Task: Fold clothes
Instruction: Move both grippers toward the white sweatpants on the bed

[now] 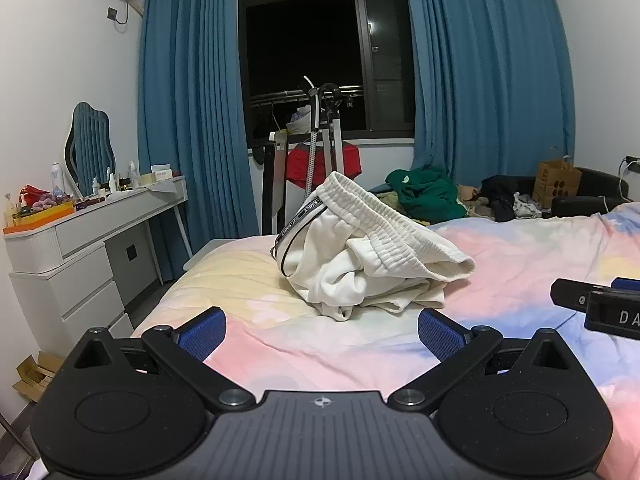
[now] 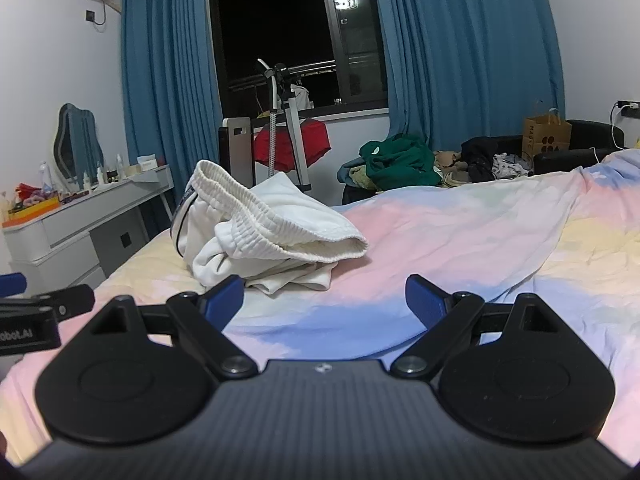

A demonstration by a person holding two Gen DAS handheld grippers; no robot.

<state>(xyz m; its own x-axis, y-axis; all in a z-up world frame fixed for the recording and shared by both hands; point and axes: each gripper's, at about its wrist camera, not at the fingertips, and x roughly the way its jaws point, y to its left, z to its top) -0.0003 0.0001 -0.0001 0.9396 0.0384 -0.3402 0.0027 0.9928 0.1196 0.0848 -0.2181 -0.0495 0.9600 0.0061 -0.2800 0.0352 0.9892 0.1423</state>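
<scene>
I hold left gripper (image 1: 322, 334) and right gripper (image 2: 324, 300) wide apart, both empty, low over the bed (image 1: 500, 264) | white pants (image 1: 360, 248) sit bunched, waistband up, toward the bed's left edge | step: unfolded heap; next needs a waistband grip | 2 clothes piles beyond.

— What's underneath it all?
— A bed (image 1: 520, 264) with a pastel cover of pink, yellow and blue.
— And lying on it?
— Crumpled white trousers (image 1: 360, 252), elastic waistband up, near the far edge.
</scene>
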